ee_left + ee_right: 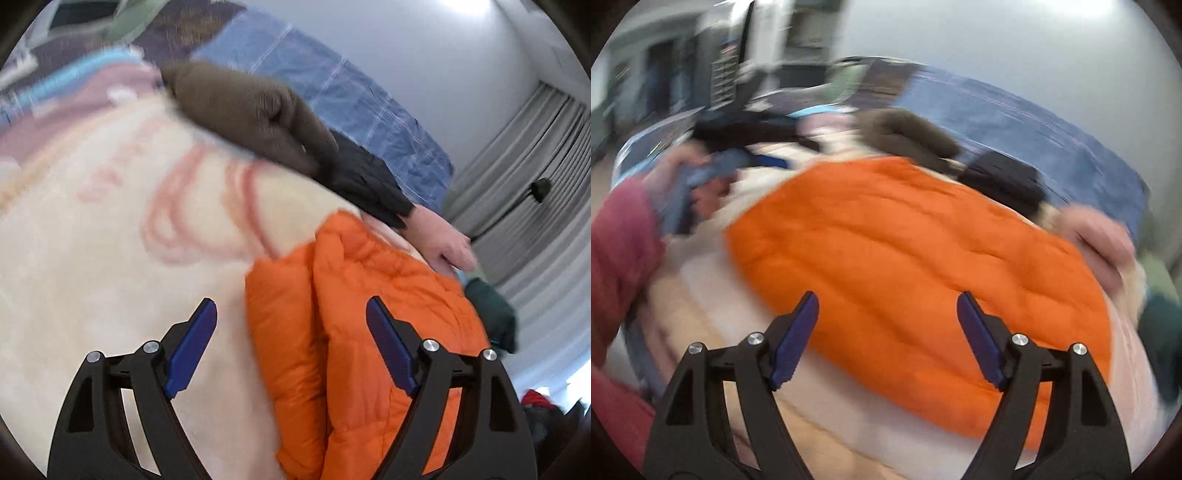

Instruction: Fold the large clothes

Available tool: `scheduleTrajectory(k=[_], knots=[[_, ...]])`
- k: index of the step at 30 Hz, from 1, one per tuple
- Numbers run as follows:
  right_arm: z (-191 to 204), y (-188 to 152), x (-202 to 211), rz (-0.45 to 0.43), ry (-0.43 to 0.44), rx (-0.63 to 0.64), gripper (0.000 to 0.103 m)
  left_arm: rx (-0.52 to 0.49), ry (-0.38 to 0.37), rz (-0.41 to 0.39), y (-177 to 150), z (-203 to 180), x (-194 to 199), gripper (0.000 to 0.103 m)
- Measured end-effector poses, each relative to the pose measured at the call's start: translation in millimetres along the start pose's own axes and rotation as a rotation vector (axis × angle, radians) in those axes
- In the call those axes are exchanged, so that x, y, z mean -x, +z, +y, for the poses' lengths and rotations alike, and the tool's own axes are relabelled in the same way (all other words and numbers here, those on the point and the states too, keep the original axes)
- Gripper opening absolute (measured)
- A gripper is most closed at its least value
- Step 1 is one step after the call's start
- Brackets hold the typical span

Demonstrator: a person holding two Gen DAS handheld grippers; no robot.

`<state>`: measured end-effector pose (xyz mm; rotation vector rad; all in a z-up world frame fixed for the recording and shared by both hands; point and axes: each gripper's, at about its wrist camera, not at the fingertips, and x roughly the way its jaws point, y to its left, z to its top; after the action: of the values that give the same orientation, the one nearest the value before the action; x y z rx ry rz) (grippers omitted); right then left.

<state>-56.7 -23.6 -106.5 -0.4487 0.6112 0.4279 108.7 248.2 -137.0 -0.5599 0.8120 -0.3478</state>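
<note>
An orange quilted puffer jacket (369,332) lies folded on a cream blanket (110,258) with pink markings. My left gripper (291,343) is open and empty above the jacket's left edge. In the right wrist view the jacket (905,251) lies spread in front of my right gripper (886,332), which is open and empty over its near edge. A bare hand (443,243) rests at the jacket's far end and also shows blurred in the right wrist view (1100,243). Both views are motion-blurred.
A brown garment (251,110) and a black one (365,181) lie beyond the jacket. A blue sheet (332,85) covers the far side. A dark green garment (495,314) lies at the right. Grey curtains (535,184) hang at the right. A red sleeve (620,251) is at the left.
</note>
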Motion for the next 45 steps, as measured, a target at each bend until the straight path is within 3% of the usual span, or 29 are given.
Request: scheduleTrajectory(k=[2,5,10,13,15,17,18,19,20,22,27,29,31,32,35,36,37,38,40,42,45], knots=[[24.8,3.4,-8.4,-0.011,0.017,0.112,0.079,0.038,-0.081,0.060,-4.2,4.1,-12.3,0.083],[69.3,11.3,-18.8,-0.037,0.030,0.256,0.079,0.030,-0.119,0.119,-7.1,-0.6,-26.6,0.083],[88.4,20.1,-47.0,0.033,0.038,0.281,0.079,0.016,-0.121,0.189,-4.3,-9.7,-54.4,0.083],[98.8,20.5,-63.4,0.052,0.016,0.299,0.077,0.016,-0.144,0.200,0.5,-7.8,-63.1,0.065],[108.1,24.3,-77.8,0.059,-0.003,0.316,0.074,0.005,-0.166,0.209,4.8,-10.6,-64.7,0.048],[112.8,26.2,-92.9,0.071,-0.027,0.322,0.049,-0.010,-0.176,0.208,9.2,-13.0,-64.5,0.037],[111.4,27.5,-98.7,0.075,-0.043,0.307,0.043,-0.017,-0.179,0.204,10.6,-15.2,-63.2,0.032],[108.3,28.3,-98.9,0.072,-0.045,0.284,0.030,-0.028,-0.180,0.196,12.4,-18.7,-60.3,0.031],[102.5,30.2,-97.5,0.066,-0.033,0.251,0.020,-0.037,-0.181,0.191,14.0,-20.5,-57.9,0.028],[85.6,35.6,-89.5,0.039,0.018,0.161,0.014,-0.050,-0.188,0.180,17.4,-27.6,-52.9,0.025],[51.5,39.2,-41.1,-0.100,0.136,0.016,0.013,-0.095,-0.241,0.131,30.5,-57.0,-28.0,0.024],[41.5,37.1,-23.2,-0.116,0.183,0.000,0.017,-0.151,-0.244,0.105,35.1,-81.0,-15.3,0.023],[20.1,35.8,-5.3,-0.128,0.263,-0.049,0.044,-0.205,-0.217,0.090,38.0,-104.2,-6.5,0.022],[6.3,33.3,6.1,-0.156,0.288,-0.081,0.051,-0.222,-0.207,0.087,39.0,-114.1,-3.7,0.021],[-61.0,25.1,37.5,-0.263,0.302,-0.258,0.051,-0.270,-0.178,0.081,39.0,-140.0,3.2,0.021],[-96.7,20.4,40.5,-0.277,0.283,-0.369,0.051,-0.281,-0.169,0.079,38.6,-144.1,4.5,0.021],[-124.2,17.7,37.0,-0.267,0.255,-0.453,0.048,-0.291,-0.156,0.077,38.0,-150.3,5.7,0.021],[-149.2,13.6,28.7,-0.239,0.214,-0.537,0.033,-0.288,-0.146,0.080,38.2,-154.1,5.8,0.020],[-197.7,3.2,-3.0,-0.129,0.120,-0.687,0.022,-0.257,-0.135,0.089,40.5,-160.9,5.6,0.020],[-225.1,0.9,-43.7,-0.047,0.169,-0.733,0.022,-0.220,-0.135,0.097,42.0,-164.7,5.4,0.020],[-231.3,0.2,-108.8,0.092,0.232,-0.775,0.022,-0.205,-0.127,0.102,42.5,-179.1,6.8,0.020]])
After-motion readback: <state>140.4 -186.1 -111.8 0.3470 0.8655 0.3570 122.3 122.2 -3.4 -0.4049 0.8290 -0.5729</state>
